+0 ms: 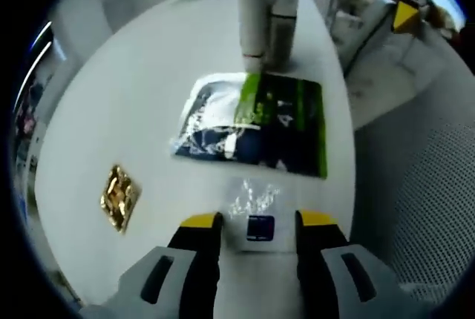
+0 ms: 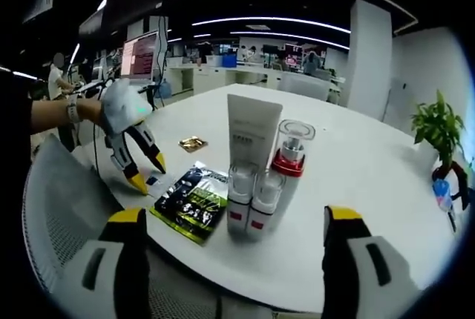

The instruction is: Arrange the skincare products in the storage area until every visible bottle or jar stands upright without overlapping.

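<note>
Skincare bottles stand upright in a tight cluster on the round white table (image 2: 371, 163): a tall white tube (image 2: 252, 135), a clear-capped bottle with a red collar (image 2: 291, 157) just beside it, and two small white bottles with red labels (image 2: 251, 202) in front, all touching or nearly so. In the left gripper view the white tube (image 1: 253, 9) and a grey bottle (image 1: 283, 22) rise at the far side of the table (image 1: 111, 104). A dark sachet with a green panel (image 2: 192, 202) lies flat near the bottles; in the left gripper view the same sachet (image 1: 256, 120) sits between the bottles and the left tool (image 1: 258, 220). The left tool is released, jaws wide, with a small clear packet with a blue label (image 1: 256, 214) lying between the tips, ungripped. A gold foil sachet (image 1: 119, 196) lies apart to one side. In the right gripper view the left tool (image 2: 150, 173) points down at the table, held by a gloved hand (image 2: 121, 108). The right tool (image 2: 234, 221) is released, jaws spread wide apart, empty, near the table edge. A potted plant (image 2: 436, 127) stands at the far side.
</note>
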`<state>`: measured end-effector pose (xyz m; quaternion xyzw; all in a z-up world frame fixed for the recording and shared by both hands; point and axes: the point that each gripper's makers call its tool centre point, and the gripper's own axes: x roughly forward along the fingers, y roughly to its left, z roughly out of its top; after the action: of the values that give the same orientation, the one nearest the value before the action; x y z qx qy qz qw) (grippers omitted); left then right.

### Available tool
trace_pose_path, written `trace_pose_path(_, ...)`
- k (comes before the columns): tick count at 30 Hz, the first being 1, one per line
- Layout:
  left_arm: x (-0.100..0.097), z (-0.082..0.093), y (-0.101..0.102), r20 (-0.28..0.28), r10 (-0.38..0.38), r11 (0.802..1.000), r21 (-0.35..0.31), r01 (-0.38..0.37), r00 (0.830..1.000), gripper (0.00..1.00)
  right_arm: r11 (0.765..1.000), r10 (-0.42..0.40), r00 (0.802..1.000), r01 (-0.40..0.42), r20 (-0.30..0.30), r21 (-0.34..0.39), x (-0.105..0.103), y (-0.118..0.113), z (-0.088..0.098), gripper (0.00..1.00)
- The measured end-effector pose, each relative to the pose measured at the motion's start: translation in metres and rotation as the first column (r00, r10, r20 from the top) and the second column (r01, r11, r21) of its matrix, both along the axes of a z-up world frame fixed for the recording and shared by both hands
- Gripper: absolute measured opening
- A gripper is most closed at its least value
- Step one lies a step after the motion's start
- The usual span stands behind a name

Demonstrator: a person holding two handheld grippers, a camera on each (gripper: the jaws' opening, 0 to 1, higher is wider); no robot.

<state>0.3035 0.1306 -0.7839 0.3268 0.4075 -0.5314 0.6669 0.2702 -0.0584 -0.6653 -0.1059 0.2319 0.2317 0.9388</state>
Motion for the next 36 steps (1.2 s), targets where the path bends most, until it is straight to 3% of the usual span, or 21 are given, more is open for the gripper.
trace_pose_path(7, -0.004, -0.001, -0.003, 0.001, -0.036, 0.999, 0.003, 0.036, 0.999, 0.37, 1.000, 0.004, 1.000, -0.004, -0.008, -0.005, 0.000, -0.001, -0.002, 0.99)
trace_pose_path(19, -0.014, -0.001, -0.008, 0.004, -0.103, 0.995, 0.012, 0.103, 0.995, 0.37, 1.000, -0.026, 0.999, 0.026, 0.026, 0.009, 0.001, -0.005, 0.004, 0.99)
trace_pose_path(30, -0.014, -0.001, -0.007, 0.015, -0.092, 0.996, 0.013, 0.091, 0.996, 0.38, 0.999, -0.033, 0.999, 0.032, 0.040, 0.029, 0.000, -0.007, 0.009, 0.99)
trace_pose_path(36, -0.015, 0.001, -0.008, 0.014, -0.098, 0.995, 0.002, 0.098, 0.995, 0.43, 0.999, -0.047, 0.997, 0.048, 0.053, -0.004, 0.001, -0.011, 0.010, 0.99)
